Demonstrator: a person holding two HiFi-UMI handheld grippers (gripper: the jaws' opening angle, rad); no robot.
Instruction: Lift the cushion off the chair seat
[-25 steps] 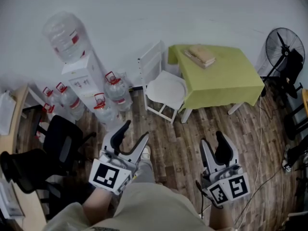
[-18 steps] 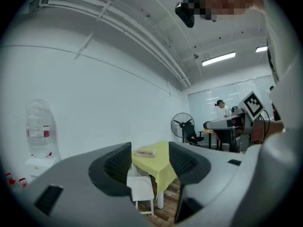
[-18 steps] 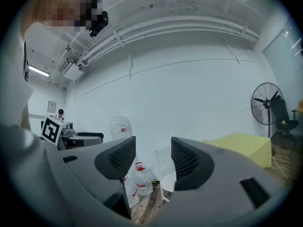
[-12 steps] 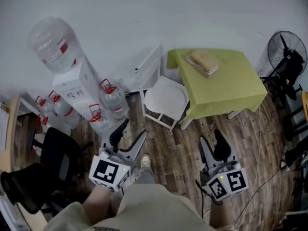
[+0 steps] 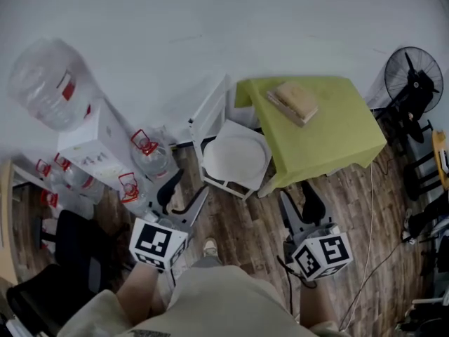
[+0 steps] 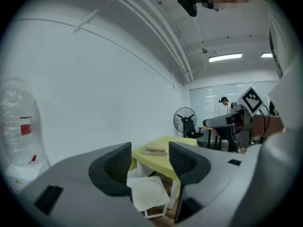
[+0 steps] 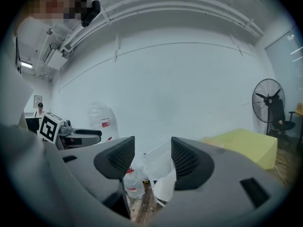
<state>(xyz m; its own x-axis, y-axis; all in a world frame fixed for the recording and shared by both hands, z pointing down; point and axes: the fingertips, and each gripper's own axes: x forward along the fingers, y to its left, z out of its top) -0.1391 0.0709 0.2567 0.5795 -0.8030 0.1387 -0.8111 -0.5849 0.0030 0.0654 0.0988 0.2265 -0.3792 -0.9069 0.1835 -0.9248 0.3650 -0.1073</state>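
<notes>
Office-type workroom, plainly furnished

A water dispenser (image 5: 91, 146) topped with a big bottle (image 5: 45, 83) stands against the bare white wall, with spare jugs (image 5: 149, 156) crowded at its foot on the wood-plank floor (image 5: 242, 223). Black office chairs (image 5: 74, 241) sit to one side and a pedestal fan (image 5: 414, 83) to the other. A white chair (image 5: 209, 112) is drawn up at a surface (image 5: 337, 128) under a yellow-green cloth, and strip lights (image 6: 226, 57) run along the ceiling.

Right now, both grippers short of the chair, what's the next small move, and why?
Probably advance both to the near edge of the cushion: it lies untouched on the chair, while left gripper and right gripper stand open, empty; the right's jaws just opened wider.
</notes>
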